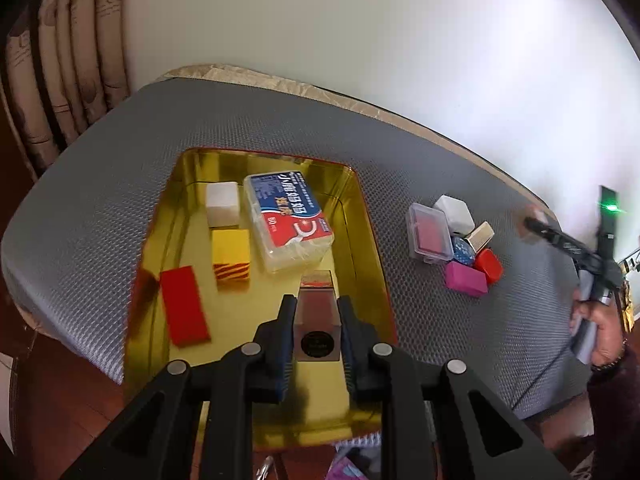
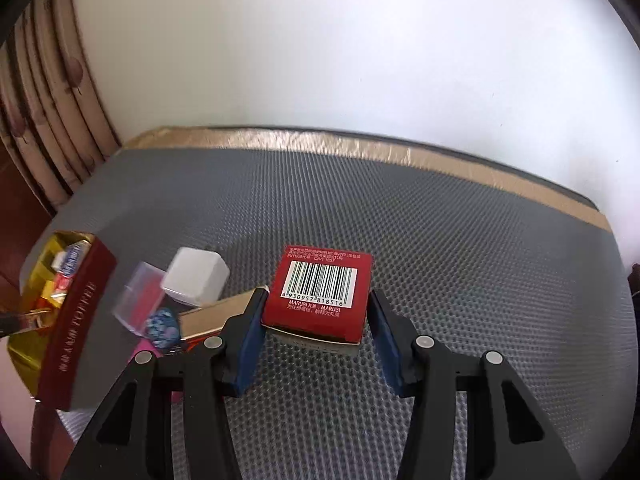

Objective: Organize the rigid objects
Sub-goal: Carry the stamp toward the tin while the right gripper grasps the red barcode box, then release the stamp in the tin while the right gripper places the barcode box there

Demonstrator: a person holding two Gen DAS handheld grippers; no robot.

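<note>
1. The left gripper (image 1: 316, 330) is clamped on a small silver-grey rectangular box with a round black seal on its near end (image 1: 317, 324); both blue pads press its sides. The box's long axis runs straight ahead along the fingers, its far end pointing into the tin.
2. Below it sits the shiny gold-lined rectangular tin tray (image 1: 362, 216), holding a white cube (image 1: 222, 204), a yellow box with red stripes (image 1: 231, 258), a flat red card box (image 1: 185, 306) and a clear plastic floss-pick case with a blue and red label (image 1: 289, 220) (lying at an angle, long axis running from far left to near right).
3. The right gripper (image 2: 316, 330) has its jaws apart around a red carton with a barcode (image 2: 318, 294). The left pad looks to be touching the carton's edge, though I cannot be sure; the right pad stands clear. The barcode face is up and the carton rests on the grey textured mat (image 2: 440, 240).
4. Left of it lie a white rounded box (image 2: 196, 276), a clear plastic case (image 2: 138, 300), a blue patterned disc (image 2: 162, 326) and a long tan box (image 2: 216, 314).
</note>
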